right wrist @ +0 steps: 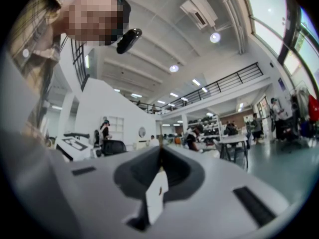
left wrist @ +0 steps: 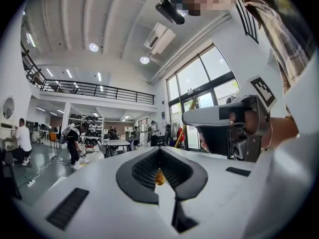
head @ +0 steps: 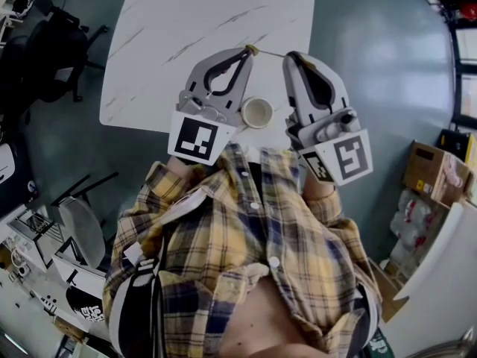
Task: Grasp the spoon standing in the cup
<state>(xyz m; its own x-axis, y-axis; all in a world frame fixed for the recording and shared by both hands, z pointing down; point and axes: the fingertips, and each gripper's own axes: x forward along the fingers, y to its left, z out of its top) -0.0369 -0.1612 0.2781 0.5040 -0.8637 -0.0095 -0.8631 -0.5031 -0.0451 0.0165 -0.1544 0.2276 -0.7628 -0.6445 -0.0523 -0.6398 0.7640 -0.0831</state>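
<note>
My left gripper (head: 250,49) and right gripper (head: 287,57), both shut, pinch opposite ends of a thin golden spoon (head: 270,53), probably light, stiff and slippery, beyond the pale round cup (head: 257,112) at the white marble table's (head: 186,21) near edge.

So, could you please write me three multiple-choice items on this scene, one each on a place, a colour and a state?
1. Where is the small pale round cup?
A) on the floor
B) at the square tabletop's near edge, between the left gripper and the right gripper
C) at the far corner

2. What colour is the tabletop?
A) black
B) red
C) white with grey veins

3. How do the left gripper's jaws stand?
A) closed on a golden spoon
B) wide apart, empty
C) closed on the cup's rim

Answers: 1 B, the head view shows it between both grippers. 2 C, the surface looks like pale marble. 3 A, the left gripper view shows the spoon pinched.
</note>
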